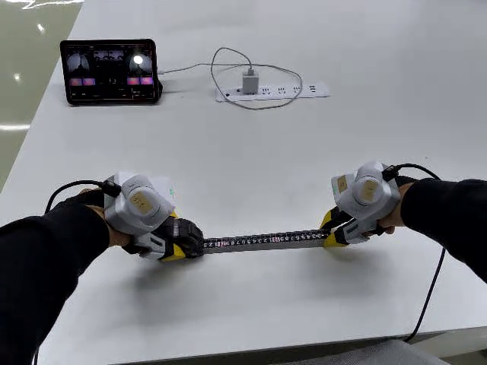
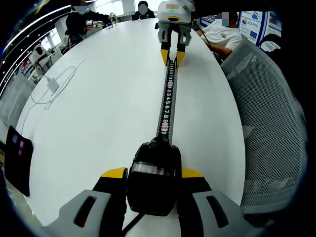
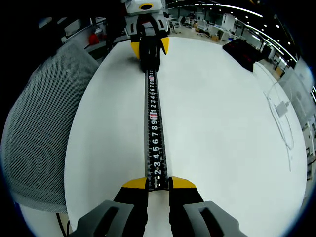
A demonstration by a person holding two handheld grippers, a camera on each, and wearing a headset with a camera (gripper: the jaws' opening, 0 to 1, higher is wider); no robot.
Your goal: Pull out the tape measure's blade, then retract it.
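Note:
The black tape measure case (image 2: 154,178) sits between the yellow-tipped jaws of my left gripper (image 2: 154,174), which is shut on it; in the head view that gripper (image 1: 181,242) is at the lower left. The black blade with white numbers (image 1: 262,242) runs out straight over the white table to my right gripper (image 1: 332,232). In the right gripper view that gripper (image 3: 158,184) is shut on the blade's end (image 3: 156,173), and the blade (image 3: 153,118) stretches away to the case (image 3: 149,55). From the left gripper view the blade (image 2: 167,101) reaches the far right gripper (image 2: 173,55).
A tablet (image 1: 111,71) with a lit screen stands at the back left of the white table (image 1: 243,152). A white power strip (image 1: 278,90) with a plugged charger (image 1: 250,81) and looped cable lies at the back middle. A grey mesh chair (image 2: 266,128) stands by the table's near edge.

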